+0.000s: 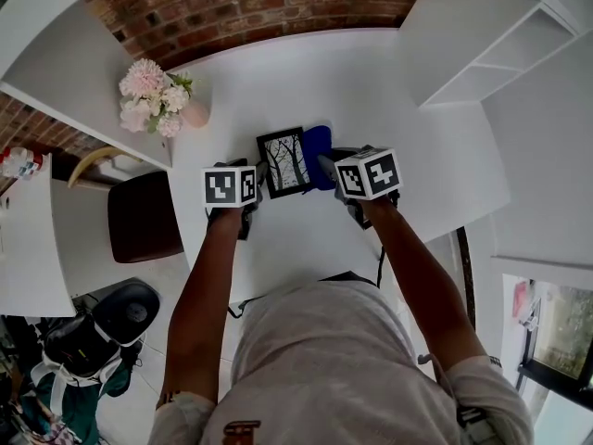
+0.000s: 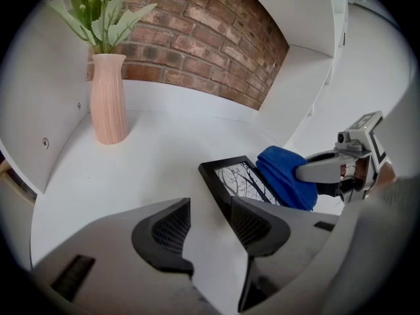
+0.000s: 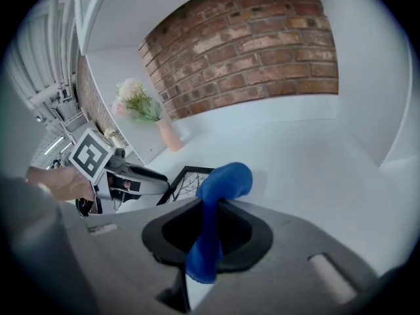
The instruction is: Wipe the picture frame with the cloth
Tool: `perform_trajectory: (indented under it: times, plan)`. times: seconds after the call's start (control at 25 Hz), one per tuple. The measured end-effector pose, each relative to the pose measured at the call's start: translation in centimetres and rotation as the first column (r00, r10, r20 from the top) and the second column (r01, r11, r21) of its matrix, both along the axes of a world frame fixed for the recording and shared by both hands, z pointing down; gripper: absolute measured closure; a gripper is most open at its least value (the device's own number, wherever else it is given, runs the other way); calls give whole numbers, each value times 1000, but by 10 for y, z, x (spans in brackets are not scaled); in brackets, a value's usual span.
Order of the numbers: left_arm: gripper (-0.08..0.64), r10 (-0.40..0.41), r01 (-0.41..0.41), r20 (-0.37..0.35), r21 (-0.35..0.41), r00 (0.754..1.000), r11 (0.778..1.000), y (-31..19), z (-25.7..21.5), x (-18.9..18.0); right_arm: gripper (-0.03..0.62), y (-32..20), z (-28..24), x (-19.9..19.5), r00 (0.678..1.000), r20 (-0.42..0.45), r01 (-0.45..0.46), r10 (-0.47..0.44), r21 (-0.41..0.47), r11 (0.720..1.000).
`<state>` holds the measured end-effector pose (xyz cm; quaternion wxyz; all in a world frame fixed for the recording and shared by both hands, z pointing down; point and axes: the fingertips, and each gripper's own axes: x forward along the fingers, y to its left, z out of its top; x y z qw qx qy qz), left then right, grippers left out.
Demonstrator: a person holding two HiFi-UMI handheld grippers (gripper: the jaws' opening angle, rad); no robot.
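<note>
Here, a black picture frame [image 1: 284, 162] sits mid-picture on the table [image 1: 371, 91]. The right gripper [image 3: 209, 231] clamps a soft, limp cloth [image 3: 220, 182] beside it. The left gripper [image 2: 210, 228] waits, jaws apart, at its left edge. The frame looks light, stiff and breakable: hold its border.

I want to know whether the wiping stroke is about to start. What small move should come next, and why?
Probably slide the right gripper leftward, so that the blue cloth sweeps across the picture frame. The cloth is pinched in its shut jaws and sits at the frame's right edge. The left gripper is open at the frame's left side, holding nothing.
</note>
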<state>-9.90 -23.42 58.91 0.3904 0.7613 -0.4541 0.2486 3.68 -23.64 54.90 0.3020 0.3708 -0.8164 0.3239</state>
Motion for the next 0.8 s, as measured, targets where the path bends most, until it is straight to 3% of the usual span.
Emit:
perform_trajectory:
  times: [0.36, 0.8]
  plan:
    - [373, 21, -21, 0, 0, 1000, 1000, 0, 1, 0, 545, 21, -45, -50, 991, 118, 48, -56, 71, 996]
    - [373, 32, -32, -10, 2, 999, 999, 0, 0, 1, 543, 47, -12, -91, 988, 131, 90, -86, -23, 996]
